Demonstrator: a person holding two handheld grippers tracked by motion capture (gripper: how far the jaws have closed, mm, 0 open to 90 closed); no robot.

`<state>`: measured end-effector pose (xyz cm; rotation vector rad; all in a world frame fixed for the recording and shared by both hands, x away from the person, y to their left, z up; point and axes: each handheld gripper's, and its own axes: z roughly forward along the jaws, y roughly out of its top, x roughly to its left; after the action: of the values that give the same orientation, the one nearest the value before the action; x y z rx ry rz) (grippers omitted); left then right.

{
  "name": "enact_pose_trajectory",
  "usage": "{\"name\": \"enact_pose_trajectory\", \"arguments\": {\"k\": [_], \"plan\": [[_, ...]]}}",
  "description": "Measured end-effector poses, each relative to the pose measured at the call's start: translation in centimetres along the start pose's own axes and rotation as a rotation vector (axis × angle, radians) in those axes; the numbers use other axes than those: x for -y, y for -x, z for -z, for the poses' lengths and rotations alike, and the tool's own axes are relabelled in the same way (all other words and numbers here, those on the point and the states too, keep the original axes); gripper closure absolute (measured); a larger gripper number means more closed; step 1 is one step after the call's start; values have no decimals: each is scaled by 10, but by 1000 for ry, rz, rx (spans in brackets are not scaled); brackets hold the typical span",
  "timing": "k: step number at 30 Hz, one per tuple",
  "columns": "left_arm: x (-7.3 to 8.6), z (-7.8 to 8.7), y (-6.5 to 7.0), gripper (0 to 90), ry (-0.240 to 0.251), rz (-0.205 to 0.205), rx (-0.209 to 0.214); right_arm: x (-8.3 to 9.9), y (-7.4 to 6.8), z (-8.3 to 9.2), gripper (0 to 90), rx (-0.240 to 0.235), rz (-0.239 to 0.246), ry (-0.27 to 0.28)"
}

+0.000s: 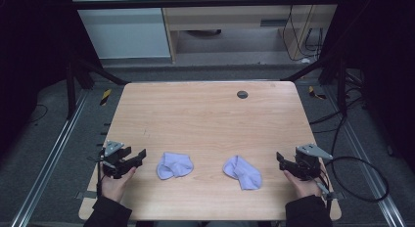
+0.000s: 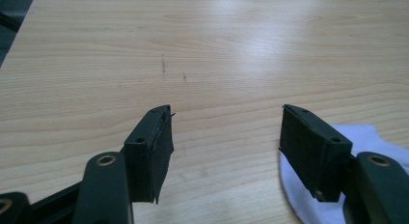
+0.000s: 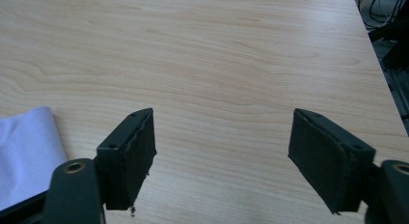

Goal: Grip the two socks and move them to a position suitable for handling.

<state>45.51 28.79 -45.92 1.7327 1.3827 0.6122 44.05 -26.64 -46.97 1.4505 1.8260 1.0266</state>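
Between two wide-open hand-held grippers, left [image 1: 142, 155] and right [image 1: 280, 158], lie two unlabelled lilac socks [image 1: 174, 165].

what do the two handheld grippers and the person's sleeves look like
Both the left gripper and the right gripper are black, with two flat rectangular jaws and a grey three-cornered plate on top. A black cable loops from the right one. The sleeves are dark.

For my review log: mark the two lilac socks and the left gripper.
left sock [image 1: 174, 166], high view, middle of the cloth.
right sock [image 1: 243, 172], high view, middle of the cloth.
left gripper [image 1: 137, 157], high view, between its open jaw tips.
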Motion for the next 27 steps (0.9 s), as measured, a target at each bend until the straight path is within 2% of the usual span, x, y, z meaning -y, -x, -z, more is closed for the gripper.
{"name": "enact_pose_trajectory", "arguments": {"k": [3,6,7,10,13,14,17,18,23,24,27], "plan": [[0,1,6,354,1,-3,15,0,-2,1,276,-10,13,-4],[1,2,18,358,8,-27,44,-2,-6,5,314,-23,26,6],[1,2,18,359,8,-27,44,-2,-6,5,314,-23,26,6],[0,1,31,360,9,-54,64,-5,-13,7,337,-28,47,-14],[-1,0,37,361,10,-60,77,-6,-17,8,338,-37,63,-13],[-1,0,39,365,8,-66,83,-8,-20,8,330,-54,74,-10],[-4,1,46,371,11,-75,101,-9,-25,9,318,-65,73,-19],[-6,0,51,373,14,-82,105,-10,-29,9,311,-80,94,-25],[-10,-4,62,383,9,-106,121,-14,-38,10,321,-117,120,-20],[-12,-7,68,386,7,-115,127,-15,-42,12,331,-139,140,-28],[-14,-8,73,395,8,-119,136,-16,-46,13,338,-155,166,-34]]}}
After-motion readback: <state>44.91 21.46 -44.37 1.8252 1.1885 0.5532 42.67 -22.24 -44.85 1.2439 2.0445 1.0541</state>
